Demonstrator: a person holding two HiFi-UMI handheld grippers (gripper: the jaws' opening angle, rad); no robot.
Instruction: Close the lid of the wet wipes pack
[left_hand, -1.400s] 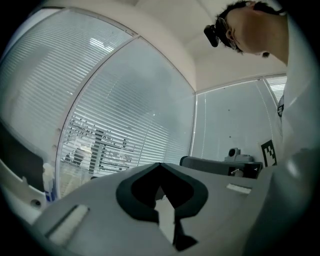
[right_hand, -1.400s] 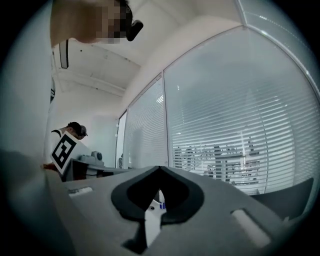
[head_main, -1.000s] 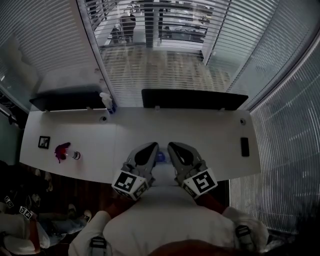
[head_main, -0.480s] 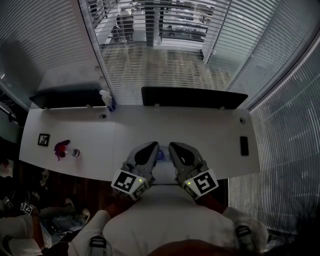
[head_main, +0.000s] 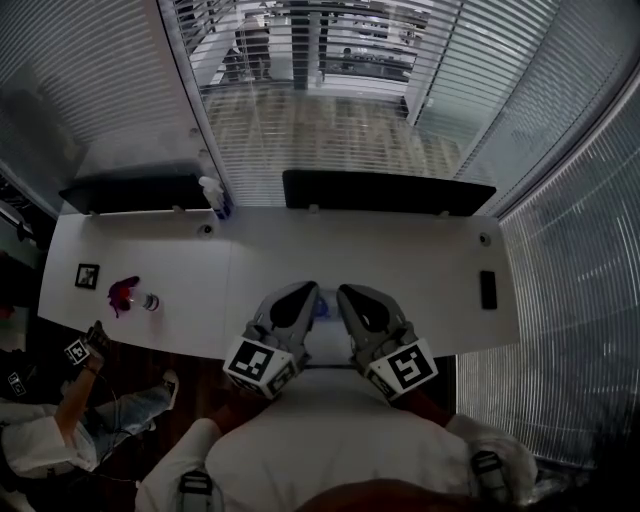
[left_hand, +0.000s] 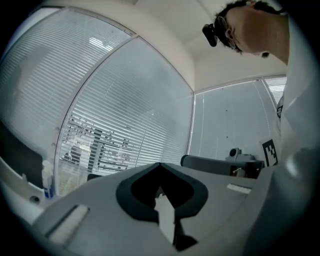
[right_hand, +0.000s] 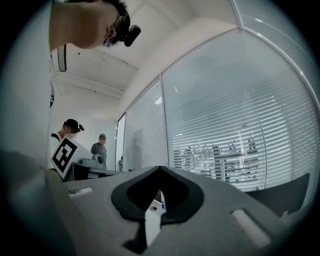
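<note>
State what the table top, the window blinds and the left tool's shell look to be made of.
The table top looks like smooth white laminate or painted board, going by its even, matt surface; which of the two is unclear. The window blinds are thin horizontal slats, probably metal or plastic, with light showing between them. The left tool has a shell that looks like moulded grey plastic, matt, with rounded edges.

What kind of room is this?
Probably an office or lab: slatted blinds on every side, a long white desk, and a dark partition along its far edge.

Head view steeply down on table, gripper views angled upward, sharing blinds
</note>
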